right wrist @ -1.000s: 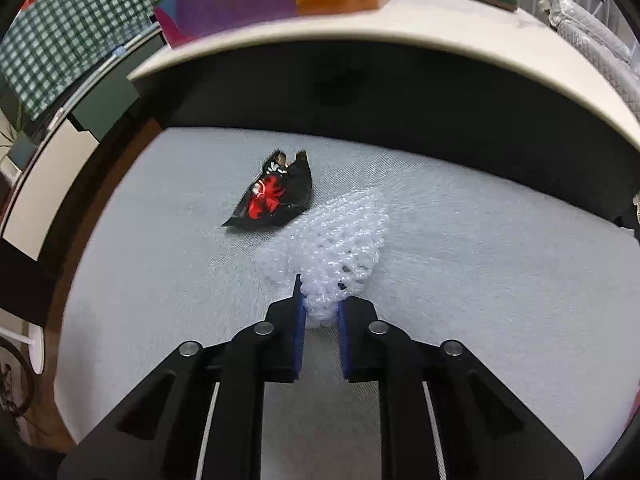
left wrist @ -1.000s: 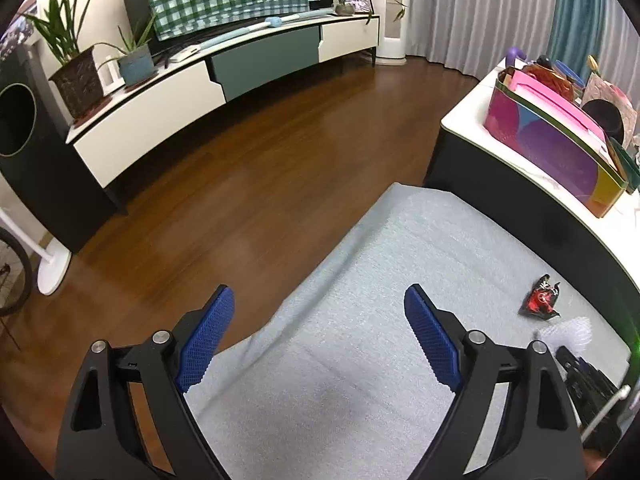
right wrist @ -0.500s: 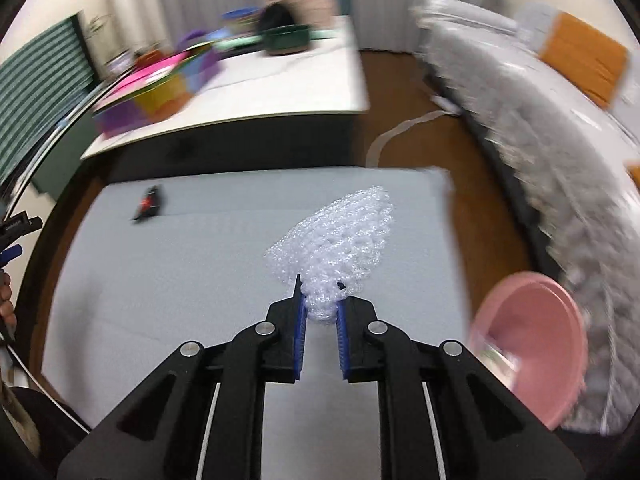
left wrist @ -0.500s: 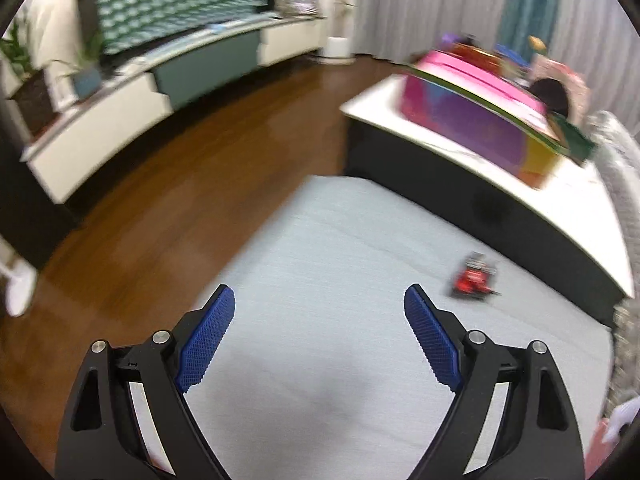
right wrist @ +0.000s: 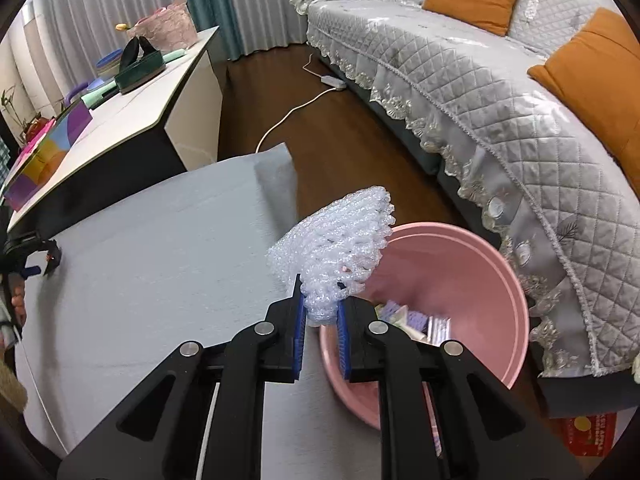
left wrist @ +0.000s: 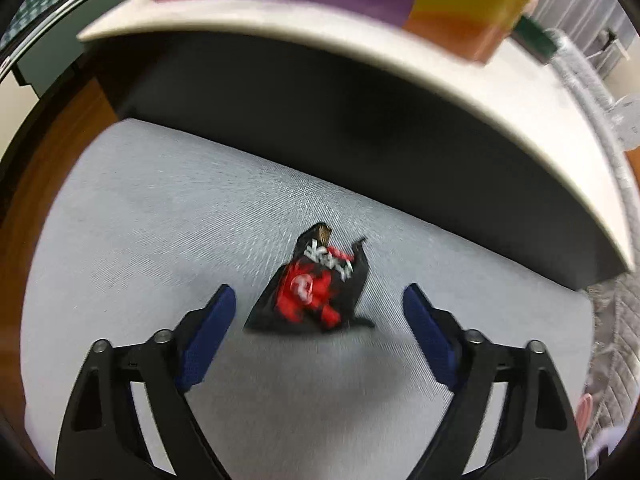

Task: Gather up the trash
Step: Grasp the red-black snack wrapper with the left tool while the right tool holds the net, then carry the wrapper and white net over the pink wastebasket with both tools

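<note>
Trash, wrapper: crumpled black-and-red snack wrapper [left wrist: 318, 290] lying on the grey mat [left wrist: 140, 220], between the two blue fingertips of the left gripper [left wrist: 320, 312]; blurred, so its lettering cannot be read.
Left gripper: angled steeply down at the mat, jaws wide apart and closing, the pads apparently not yet touching the wrapper.
Trash, bubble wrap: clear wad of bubble wrap [right wrist: 340, 248] held off the floor, fanning out above the near rim of the pink basin [right wrist: 480, 272].
Right gripper: right gripper [right wrist: 320, 328], jaws nearly together, pinching the wad's lower end.
Pink basin: on the floor beside the mat, near the grey quilted sofa [right wrist: 500, 92], with a few paper scraps inside.
Low table: white top, dark base, just beyond the mat [left wrist: 360, 120].
</note>
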Tool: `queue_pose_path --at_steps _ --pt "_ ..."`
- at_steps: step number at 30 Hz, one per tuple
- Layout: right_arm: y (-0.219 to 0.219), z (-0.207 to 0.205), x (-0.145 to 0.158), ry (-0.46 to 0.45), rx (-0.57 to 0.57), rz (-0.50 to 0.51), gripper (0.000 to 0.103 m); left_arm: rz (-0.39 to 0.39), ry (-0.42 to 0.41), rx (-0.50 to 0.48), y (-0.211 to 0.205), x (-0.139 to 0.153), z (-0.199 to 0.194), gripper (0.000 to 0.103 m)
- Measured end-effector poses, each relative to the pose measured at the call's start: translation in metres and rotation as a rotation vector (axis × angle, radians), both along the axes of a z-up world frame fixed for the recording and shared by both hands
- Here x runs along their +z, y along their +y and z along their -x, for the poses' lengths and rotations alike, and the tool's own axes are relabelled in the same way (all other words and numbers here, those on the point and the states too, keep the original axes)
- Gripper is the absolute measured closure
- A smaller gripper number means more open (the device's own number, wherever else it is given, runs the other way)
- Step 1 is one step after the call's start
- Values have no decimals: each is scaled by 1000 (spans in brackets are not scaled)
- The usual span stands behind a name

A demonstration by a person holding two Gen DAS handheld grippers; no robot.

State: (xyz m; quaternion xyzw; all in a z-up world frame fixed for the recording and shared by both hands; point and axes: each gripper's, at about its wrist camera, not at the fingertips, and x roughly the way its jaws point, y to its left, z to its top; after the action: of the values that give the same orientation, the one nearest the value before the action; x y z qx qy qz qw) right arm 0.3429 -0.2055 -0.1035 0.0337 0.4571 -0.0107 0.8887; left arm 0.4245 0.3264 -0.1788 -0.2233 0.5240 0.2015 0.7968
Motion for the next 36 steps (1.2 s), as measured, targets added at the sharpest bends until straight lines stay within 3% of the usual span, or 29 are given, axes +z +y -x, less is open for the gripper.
queue_pose_path --at_steps 2,5,11,17,20,27,36 --pt "-2 2 -1 3 7 14 88 5 21 9 2 -9 -8 39" --pt "-7 -2 -3 14 7 5 88 -35 -12 0 -5 -1 -7 57" --pt "1 4 10 -19 46 -31 88 -62 -51 11 -26 33 22 58" --pt "9 21 25 -62 104 -88 88 -129 -96 -152 -101 88 78 58" --pt "8 29 30 -68 120 -130 88 -120 -118 -220 -138 104 111 58" --pt "5 61 41 -112 174 -164 88 -110 -152 -344 -225 114 167 58" --pt "-21 77 36 -132 171 -147 88 -115 -178 -470 -309 116 170 58"
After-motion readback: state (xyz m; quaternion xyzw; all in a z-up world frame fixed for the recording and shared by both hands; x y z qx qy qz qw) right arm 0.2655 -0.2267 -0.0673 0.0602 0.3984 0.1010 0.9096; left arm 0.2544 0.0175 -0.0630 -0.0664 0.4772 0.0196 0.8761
